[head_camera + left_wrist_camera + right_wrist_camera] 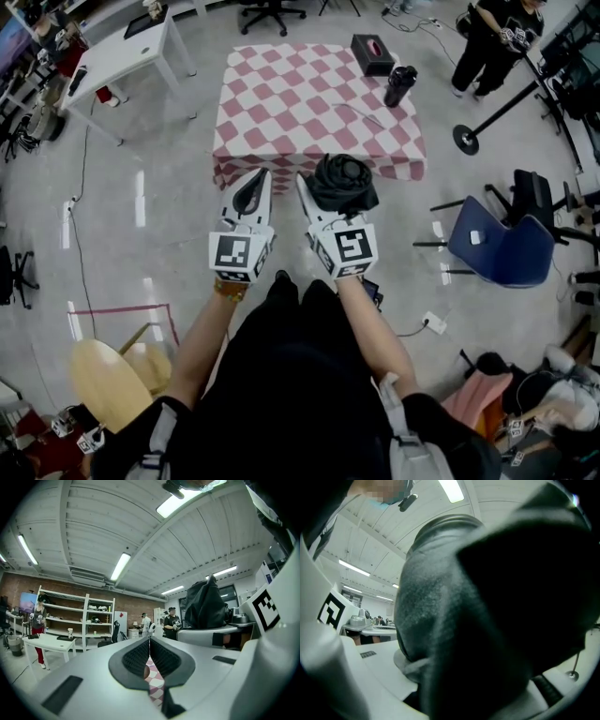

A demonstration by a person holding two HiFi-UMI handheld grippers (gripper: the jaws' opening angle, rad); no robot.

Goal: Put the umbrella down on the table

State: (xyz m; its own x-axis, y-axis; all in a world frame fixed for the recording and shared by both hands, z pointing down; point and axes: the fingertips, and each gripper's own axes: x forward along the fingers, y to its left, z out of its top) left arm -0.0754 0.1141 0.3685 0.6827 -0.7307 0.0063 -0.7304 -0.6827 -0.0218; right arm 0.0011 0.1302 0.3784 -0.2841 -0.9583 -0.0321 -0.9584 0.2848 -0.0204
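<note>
Umbrella (343, 183) in R tool (323, 199): black, folded up, fabric bunched into a rumpled bundle w/ creases swirling round its top like a rosette. It stands upright out of the jaws, which are clamped on its lower part. One white jaw shows on its L side; the other is hidden under the cloth. In the right gripper view the bundle (487, 611) fills nearly the whole frame btwn the jaws: matte dark cloth, greyer where ceiling light hits. From the left gripper view the umbrella (206, 604) rises as a dark peaked lump just to the R. L tool (260, 180) is alongside, jaws together, nothing btwn them. Table (281, 103), w/ red-&-white check cloth, lies straight ahead of both tips; the umbrella overlaps its near edge in the head view. Far beyond the tips, on the table: black box (372, 53) & dark bottle (400, 86).
</note>
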